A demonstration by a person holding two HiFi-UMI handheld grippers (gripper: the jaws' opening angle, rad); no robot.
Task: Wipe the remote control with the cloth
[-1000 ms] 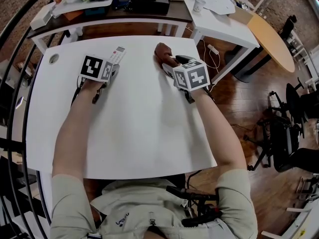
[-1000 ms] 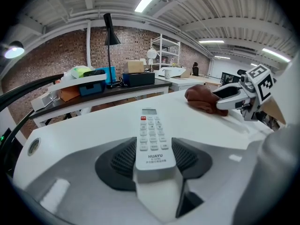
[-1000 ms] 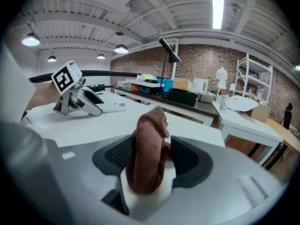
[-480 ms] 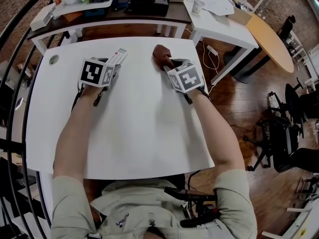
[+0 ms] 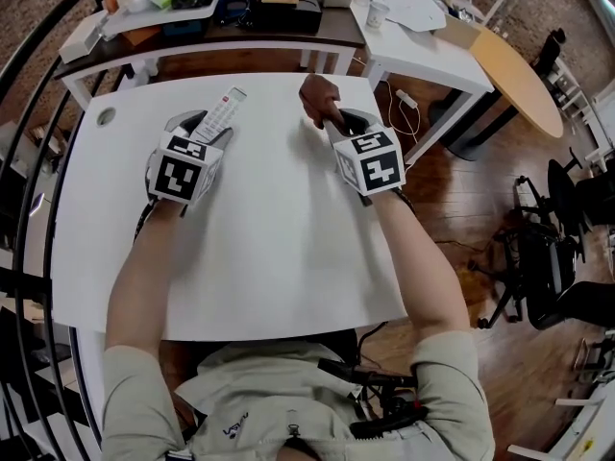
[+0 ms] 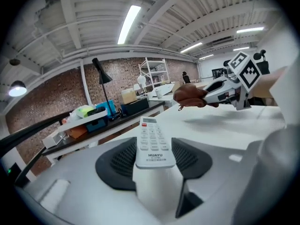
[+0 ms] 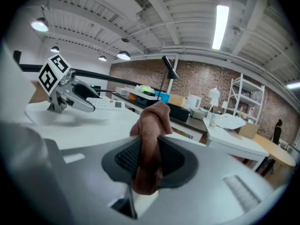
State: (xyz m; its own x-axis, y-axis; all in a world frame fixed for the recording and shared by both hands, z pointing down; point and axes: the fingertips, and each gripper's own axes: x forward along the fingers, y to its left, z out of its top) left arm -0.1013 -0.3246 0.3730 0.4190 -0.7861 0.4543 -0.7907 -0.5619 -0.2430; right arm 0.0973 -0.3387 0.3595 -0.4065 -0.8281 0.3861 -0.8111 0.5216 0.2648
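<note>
Left hand-held gripper [image 5: 206,129]: clenched on the near end of the remote control, one dark ribbed pad on each long side.
Remote control [image 5: 227,106]: white and slim, pointing away from the person over the far left part of the worktop.
Left gripper view only: the remote's button face is up, with a red key at the far end and the print "HUAYU" at the near end.
Right gripper view only: the left hand-held gripper [image 7: 90,105] and the remote [image 7: 106,103] hang above their own shadow, clear of the worktop.
Worktop [image 5: 269,257]: white, with a round hole [image 5: 104,113] in its far left corner that only the head view shows.
Cloth [image 5: 317,94]: brown and bunched, sticking out beyond the right jaws over the far middle of the worktop, well apart from the remote.
Right hand-held gripper [image 5: 336,121]: its jaws have just been closing with the cloth between them, and the pads now squeeze it.
Right gripper view only: the cloth [image 7: 150,144] is a vertical fold that fills the gap between the pads and hangs below them.
Left gripper view only: the cloth [image 6: 190,96] is held in the air, with a shadow on the worktop beneath it.
Head view only: both forearms and the marker cubes.
</note>
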